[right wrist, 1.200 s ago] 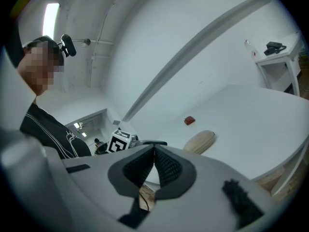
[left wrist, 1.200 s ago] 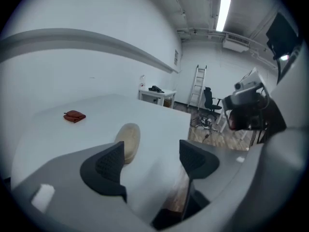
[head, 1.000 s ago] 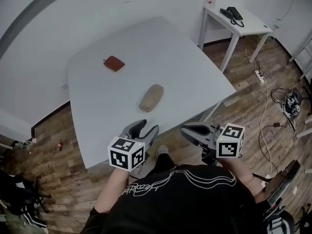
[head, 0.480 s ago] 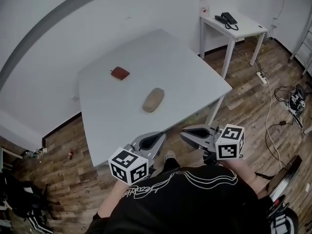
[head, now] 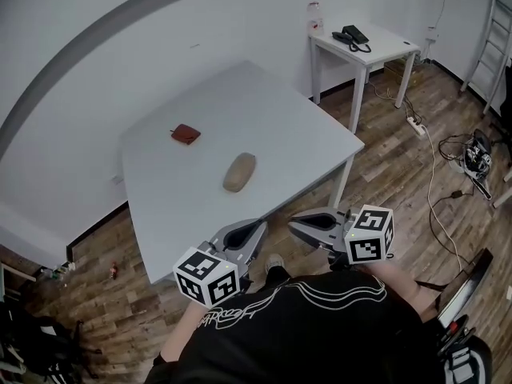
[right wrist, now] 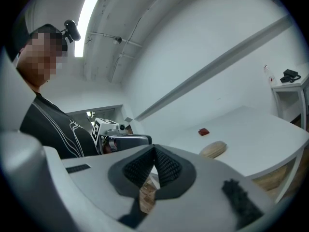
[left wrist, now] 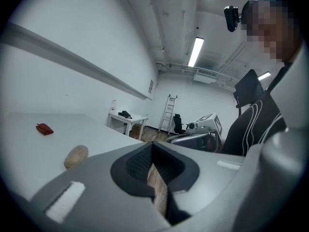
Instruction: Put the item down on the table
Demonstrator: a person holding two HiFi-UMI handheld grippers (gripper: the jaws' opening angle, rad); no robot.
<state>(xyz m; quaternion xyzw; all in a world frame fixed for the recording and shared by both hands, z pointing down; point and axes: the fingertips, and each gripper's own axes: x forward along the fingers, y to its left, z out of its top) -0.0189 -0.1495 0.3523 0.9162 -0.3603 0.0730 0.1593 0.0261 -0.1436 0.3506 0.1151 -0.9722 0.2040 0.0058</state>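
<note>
A tan oval item (head: 239,172) lies on the white table (head: 288,126), with a small red item (head: 186,134) farther back. Both grippers hang off the table's near edge, close to the person's body. My left gripper (head: 250,232) is shut with nothing in it; my right gripper (head: 297,223) is likewise shut and empty. In the left gripper view the pads (left wrist: 166,166) meet, and the tan item (left wrist: 76,156) and red item (left wrist: 44,128) lie at the left. From the right gripper view the tan item (right wrist: 214,149) and red item (right wrist: 203,132) show beyond the closed pads (right wrist: 166,167).
A small white side table (head: 376,45) with a black telephone (head: 352,34) and a bottle (head: 314,12) stands at the back right. Cables and a power strip (head: 414,123) trail over the wooden floor. A ladder (head: 488,30) leans at the far right.
The left gripper's jaws have gone from apart to shut, holding nothing. Both grippers sit slightly farther back from the table edge, and the head view has shifted.
</note>
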